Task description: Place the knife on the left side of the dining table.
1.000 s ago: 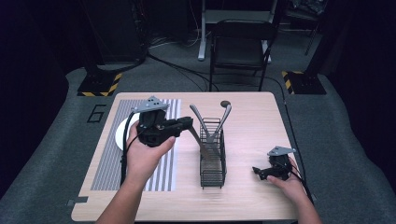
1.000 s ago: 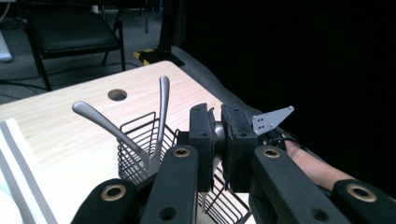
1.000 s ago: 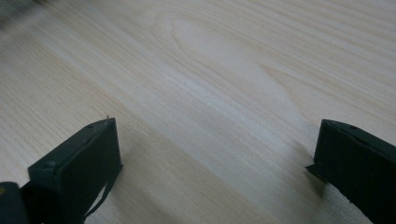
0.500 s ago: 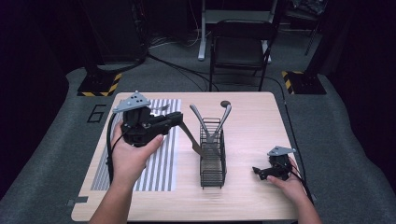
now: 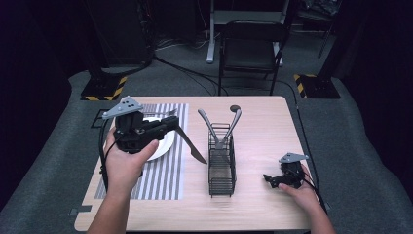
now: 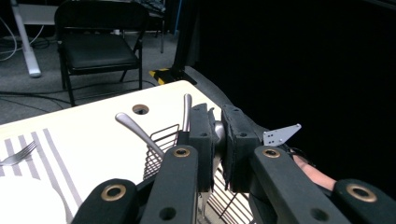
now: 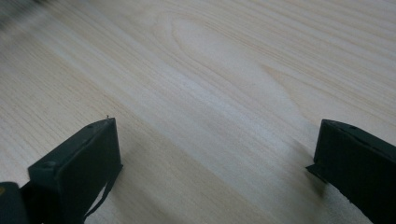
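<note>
Left gripper (image 5: 170, 124) clenched on knife (image 5: 191, 145) handle, blade toward 4 o'clock. Knife stiff, light, slick metal; grip handle firmly. Right gripper (image 5: 272, 179) released.

Black handheld left gripper (image 5: 168, 124) and right gripper (image 5: 269, 178), grey three-cornered plates on top, brass-ringed screws along the arms, foam-padded jaws, black cable trailing toward 6 o'clock. Bare forearms, no sleeves.
</note>
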The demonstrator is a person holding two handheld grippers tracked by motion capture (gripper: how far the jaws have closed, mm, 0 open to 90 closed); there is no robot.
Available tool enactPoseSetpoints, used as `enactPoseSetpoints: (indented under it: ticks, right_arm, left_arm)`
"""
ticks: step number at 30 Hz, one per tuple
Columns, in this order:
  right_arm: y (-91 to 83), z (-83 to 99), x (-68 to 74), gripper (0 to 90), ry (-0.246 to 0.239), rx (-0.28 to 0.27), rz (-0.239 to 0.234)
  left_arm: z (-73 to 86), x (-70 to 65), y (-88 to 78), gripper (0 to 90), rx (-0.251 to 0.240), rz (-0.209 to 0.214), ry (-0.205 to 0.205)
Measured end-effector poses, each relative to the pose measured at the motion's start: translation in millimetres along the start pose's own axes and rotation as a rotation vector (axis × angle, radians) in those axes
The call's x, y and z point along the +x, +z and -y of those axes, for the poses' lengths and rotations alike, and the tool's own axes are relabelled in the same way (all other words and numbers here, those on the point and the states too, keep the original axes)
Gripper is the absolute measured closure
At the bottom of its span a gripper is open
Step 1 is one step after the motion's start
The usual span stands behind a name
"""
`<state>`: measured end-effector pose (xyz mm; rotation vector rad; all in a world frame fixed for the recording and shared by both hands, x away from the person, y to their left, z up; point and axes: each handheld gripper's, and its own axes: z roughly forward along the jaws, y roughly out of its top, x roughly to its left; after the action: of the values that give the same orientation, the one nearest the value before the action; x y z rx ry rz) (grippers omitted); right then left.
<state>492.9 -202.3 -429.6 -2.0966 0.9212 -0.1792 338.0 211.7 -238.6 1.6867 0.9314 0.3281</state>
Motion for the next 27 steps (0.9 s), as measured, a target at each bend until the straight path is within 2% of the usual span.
enactPoseSetpoints:
  ticks: [11,19,26,27]
  right_arm:
    - [0.0,-0.1,0.0,0.0,0.001,0.0,-0.002]
    - [0.1,0.0,-0.3,0.0,0.0,-0.003,-0.007]
    - [0.0,0.0,-0.1,0.0,0.0,-0.002,-0.003]
    - [0.2,0.0,-0.3,0.0,0.0,-0.003,-0.007]
  left_arm:
    - [24.0,28.5,13.8,83.6,0.051,-0.049,-0.069]
    - [42.2,48.9,22.6,83.6,0.075,-0.068,-0.127]
    - [53.1,65.4,21.0,83.5,0.082,-0.111,-0.162]
    - [54.7,67.5,20.5,83.5,0.083,-0.115,-0.179]
